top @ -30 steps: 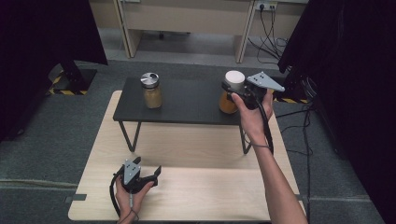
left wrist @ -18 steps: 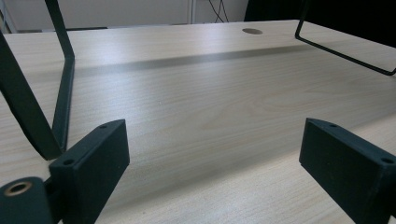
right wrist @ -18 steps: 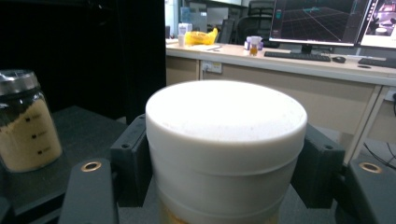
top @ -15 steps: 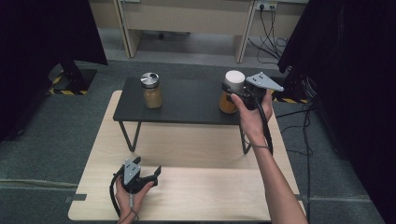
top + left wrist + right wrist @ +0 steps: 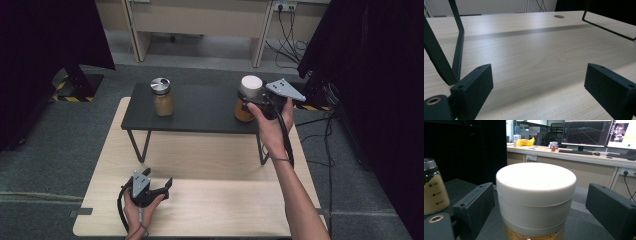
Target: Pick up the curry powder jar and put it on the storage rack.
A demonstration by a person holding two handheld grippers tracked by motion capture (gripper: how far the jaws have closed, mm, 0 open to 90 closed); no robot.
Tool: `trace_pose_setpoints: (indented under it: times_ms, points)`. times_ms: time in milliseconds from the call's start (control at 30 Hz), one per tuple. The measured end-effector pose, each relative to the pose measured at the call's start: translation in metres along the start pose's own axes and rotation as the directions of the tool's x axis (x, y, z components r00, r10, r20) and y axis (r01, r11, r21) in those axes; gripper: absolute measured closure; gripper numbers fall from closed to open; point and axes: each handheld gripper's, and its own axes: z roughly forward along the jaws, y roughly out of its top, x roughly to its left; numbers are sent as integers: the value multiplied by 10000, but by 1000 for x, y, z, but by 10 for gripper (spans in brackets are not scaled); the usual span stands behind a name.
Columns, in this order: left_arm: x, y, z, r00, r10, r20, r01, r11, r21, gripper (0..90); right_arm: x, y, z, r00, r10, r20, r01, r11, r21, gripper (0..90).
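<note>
From my remote station, the high view looked forward and down over the black shelf (image 5: 200,107), well above it. The left gripper view sat low on the wooden table (image 5: 529,57), facing the shelf's legs. The right gripper view faced the white-lidded jar (image 5: 536,197) close up, on that same shelf, as the high view also showed (image 5: 248,97).

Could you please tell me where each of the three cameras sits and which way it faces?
High view: above the person's side, looking forward and down on the table and black shelf; both forearms, left gripper, right gripper.
Left gripper view: low over the table, looking along it at the shelf's legs; own open jaws.
Right gripper view: at shelf height, facing a desk with monitors; own jaws, just opened, flank the white-lidded jar without touching.
Shared: high and right gripper views show both jars, including the metal-lidded jar.
</note>
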Motion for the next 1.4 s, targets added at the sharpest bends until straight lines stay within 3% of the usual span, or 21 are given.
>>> trace_pose_setpoints:
  times_ms: [533,1400]
  points:
    - [0,0,0,10000,-50,-10,50,10000,-19,75,3,1,-19,9998,-133,-112,135,9998,176,70]
    - [-1,-1,-1,10000,-33,-61,33,10000,-63,76,10,-6,-52,9992,-351,-183,350,9994,-52,28]
